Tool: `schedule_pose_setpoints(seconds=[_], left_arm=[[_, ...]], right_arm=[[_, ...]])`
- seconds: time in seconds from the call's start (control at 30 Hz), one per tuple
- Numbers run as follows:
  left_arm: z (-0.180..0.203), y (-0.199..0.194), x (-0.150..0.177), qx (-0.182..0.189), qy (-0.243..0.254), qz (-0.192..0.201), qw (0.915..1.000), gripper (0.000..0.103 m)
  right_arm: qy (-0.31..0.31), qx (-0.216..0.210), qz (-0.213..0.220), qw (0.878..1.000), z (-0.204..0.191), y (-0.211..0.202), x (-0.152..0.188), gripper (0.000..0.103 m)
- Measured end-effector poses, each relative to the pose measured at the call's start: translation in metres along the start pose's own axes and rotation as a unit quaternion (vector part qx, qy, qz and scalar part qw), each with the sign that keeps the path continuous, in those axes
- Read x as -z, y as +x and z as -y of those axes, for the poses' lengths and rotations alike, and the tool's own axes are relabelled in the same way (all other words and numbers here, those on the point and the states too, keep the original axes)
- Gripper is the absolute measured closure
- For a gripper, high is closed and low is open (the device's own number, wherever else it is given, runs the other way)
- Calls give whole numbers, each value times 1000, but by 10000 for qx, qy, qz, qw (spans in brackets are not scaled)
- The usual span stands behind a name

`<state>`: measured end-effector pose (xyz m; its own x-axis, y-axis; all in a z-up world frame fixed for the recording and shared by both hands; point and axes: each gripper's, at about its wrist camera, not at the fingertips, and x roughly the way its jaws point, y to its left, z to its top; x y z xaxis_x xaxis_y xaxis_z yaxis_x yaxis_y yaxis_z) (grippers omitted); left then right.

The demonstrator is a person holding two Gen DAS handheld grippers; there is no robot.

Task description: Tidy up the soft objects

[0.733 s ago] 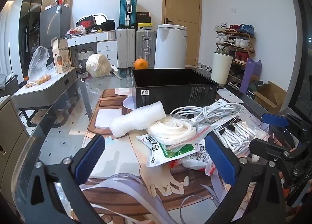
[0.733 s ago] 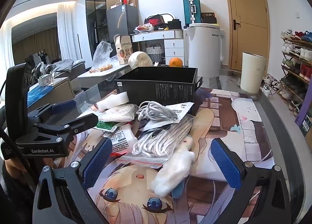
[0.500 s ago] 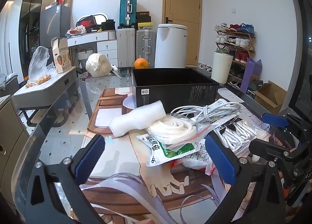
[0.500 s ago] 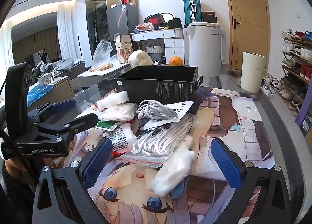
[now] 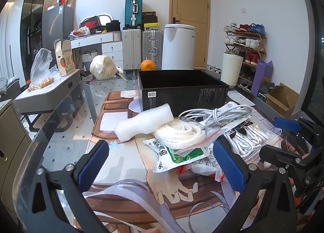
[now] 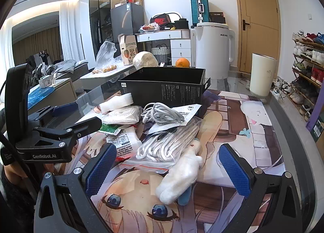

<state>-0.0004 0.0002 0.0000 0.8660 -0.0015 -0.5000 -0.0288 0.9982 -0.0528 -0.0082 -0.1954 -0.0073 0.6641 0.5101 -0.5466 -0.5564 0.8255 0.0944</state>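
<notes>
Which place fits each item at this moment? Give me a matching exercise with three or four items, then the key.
Items:
1. black box
2. orange
3. coiled white cable
4. white foam roll

Places:
A. on top of the pile of bags
B. behind the box
C. at the pile's left edge in the left wrist view
D. behind the pile, open at the top

Pairs: 1-D, 2-B, 3-A, 4-C

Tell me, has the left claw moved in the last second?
No. In its own view the left claw frames the black box exactly as before.
</notes>
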Motion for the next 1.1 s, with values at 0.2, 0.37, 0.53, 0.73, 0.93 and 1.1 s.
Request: schedule_pose_setpoints(seconds=[0.2, 0.37, 0.53, 0.73, 0.93, 1.1], left_arm=[[-4, -1, 6, -1, 8, -3, 10000, 0], [-9, -1, 10, -5, 4, -14, 10000, 0], [-9, 0, 8, -7, 12, -22, 10000, 0], [-9, 0, 9, -8, 26, -27, 10000, 0], [-9, 0, 9, -13, 28, -37, 10000, 0], [-10, 0, 9, -12, 32, -39, 10000, 0]], right_arm=[[7, 7, -9, 10000, -1, 1, 0, 0], [31, 20, -30, 10000, 4, 1, 1, 1], [34, 24, -28, 10000, 4, 1, 2, 1], [37, 43, -42, 10000, 5, 1, 2, 1], [50, 55, -128, 9999, 7, 1, 3, 1], [25, 70, -213, 9997, 9, 0, 1, 1]])
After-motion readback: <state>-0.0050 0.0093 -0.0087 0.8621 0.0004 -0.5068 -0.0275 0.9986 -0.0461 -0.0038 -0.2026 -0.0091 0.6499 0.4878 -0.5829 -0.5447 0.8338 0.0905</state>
